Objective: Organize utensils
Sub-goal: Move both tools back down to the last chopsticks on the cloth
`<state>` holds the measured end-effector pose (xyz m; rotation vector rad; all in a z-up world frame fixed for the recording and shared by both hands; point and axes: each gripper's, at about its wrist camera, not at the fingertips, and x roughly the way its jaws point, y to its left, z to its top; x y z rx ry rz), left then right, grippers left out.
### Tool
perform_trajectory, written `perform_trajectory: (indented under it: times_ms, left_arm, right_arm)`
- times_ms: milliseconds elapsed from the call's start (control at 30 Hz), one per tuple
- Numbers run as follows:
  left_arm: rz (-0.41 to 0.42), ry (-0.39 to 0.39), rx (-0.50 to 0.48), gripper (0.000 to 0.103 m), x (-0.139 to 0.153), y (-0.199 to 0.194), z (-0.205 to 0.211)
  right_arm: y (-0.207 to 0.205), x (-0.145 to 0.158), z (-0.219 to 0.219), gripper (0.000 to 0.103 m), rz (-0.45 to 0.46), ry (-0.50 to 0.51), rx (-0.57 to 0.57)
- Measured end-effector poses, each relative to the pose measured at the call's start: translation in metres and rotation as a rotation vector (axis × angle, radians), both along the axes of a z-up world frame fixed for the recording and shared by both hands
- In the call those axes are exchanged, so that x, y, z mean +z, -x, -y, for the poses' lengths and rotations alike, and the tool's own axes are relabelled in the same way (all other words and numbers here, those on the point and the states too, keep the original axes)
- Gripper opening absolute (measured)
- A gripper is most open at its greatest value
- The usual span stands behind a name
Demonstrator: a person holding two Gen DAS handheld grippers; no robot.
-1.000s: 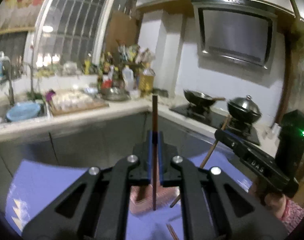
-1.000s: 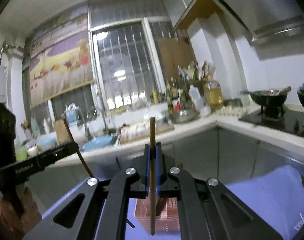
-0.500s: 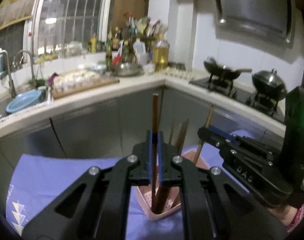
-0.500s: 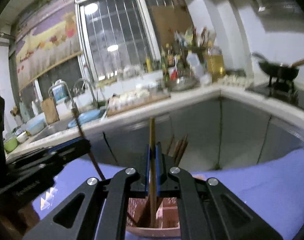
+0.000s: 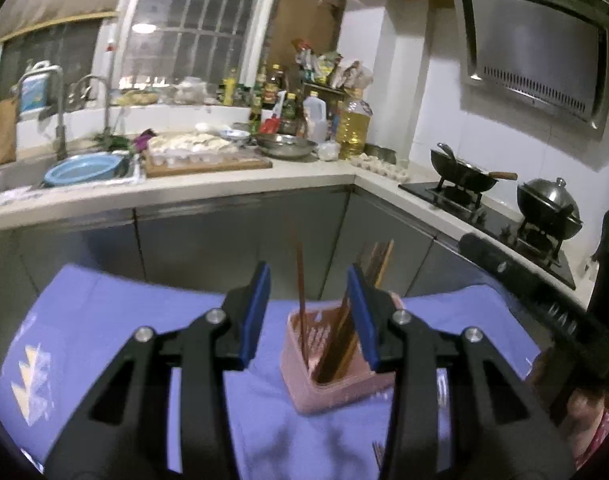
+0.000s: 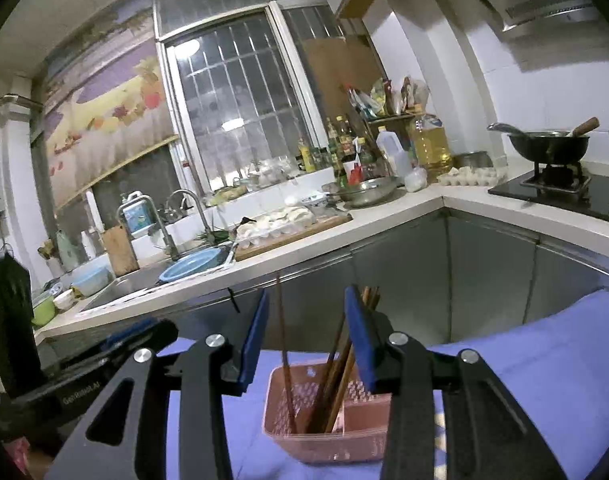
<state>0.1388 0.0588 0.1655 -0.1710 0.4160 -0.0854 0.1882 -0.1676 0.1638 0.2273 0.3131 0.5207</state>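
A pink plastic utensil basket (image 5: 304, 394) (image 6: 304, 446) stands on a purple cloth (image 5: 104, 320) (image 6: 544, 360) and holds several brown chopsticks (image 5: 341, 334) (image 6: 336, 360). One chopstick (image 5: 301, 292) (image 6: 282, 344) stands apart at the basket's left side. My left gripper (image 5: 308, 312) is open and empty just above and in front of the basket. My right gripper (image 6: 306, 336) is open and empty above the basket too. The right gripper's body also shows at the right edge of the left wrist view (image 5: 544, 304). The left gripper's body shows at the lower left of the right wrist view (image 6: 84, 376).
A kitchen counter (image 5: 224, 184) runs behind with a sink, a blue basin (image 5: 84, 166), a cutting board of dumplings (image 5: 196, 154), bottles and a steel bowl. A stove with a wok (image 5: 464, 172) and a lidded pot (image 5: 550, 208) stands at the right. Another chopstick tip (image 5: 378, 454) lies on the cloth.
Both grippers have opened and let go of their chopsticks, which now stand in the pink basket. Both views have come down closer to the basket.
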Motion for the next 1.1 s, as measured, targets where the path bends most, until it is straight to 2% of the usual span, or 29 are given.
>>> perform_trajectory:
  times_ms: [100,167,300,367,467,567,800,1100]
  left_arm:
    - [-0.051,-0.009,0.008,0.038,-0.037,0.031,0.002]
    - [-0.14,-0.038,0.01,0.038,-0.074,0.046,0.008]
    - [-0.309,-0.116,-0.005,0.038,-0.142,0.071,0.022]
    - [-0.357,-0.154,0.004,0.038,-0.167,0.084,0.027]
    - [-0.379,-0.149,0.025,0.038,-0.181,0.1,0.026]
    - [-0.389,-0.123,0.049,0.038,-0.188,0.111,0.022]
    - [-0.416,-0.091,0.098,0.038,-0.197,0.118,0.01]
    - [-0.419,-0.113,0.113,0.038,-0.199,0.118,0.01]
  right_arm:
    - [0.027,-0.023,0.007,0.04,-0.045,0.019,0.011]
    - [0.038,-0.044,0.007,0.04,-0.095,0.054,0.02]
    - [0.072,-0.112,0.012,0.04,-0.252,0.137,0.02]
    - [0.088,-0.144,0.019,0.04,-0.339,0.142,0.013]
    - [0.112,-0.173,0.032,0.04,-0.398,0.142,-0.03]
    - [0.13,-0.186,0.041,0.04,-0.416,0.15,-0.067]
    - [0.145,-0.195,0.057,0.04,-0.444,0.153,-0.106]
    - [0.146,-0.206,0.067,0.04,-0.488,0.132,-0.135]
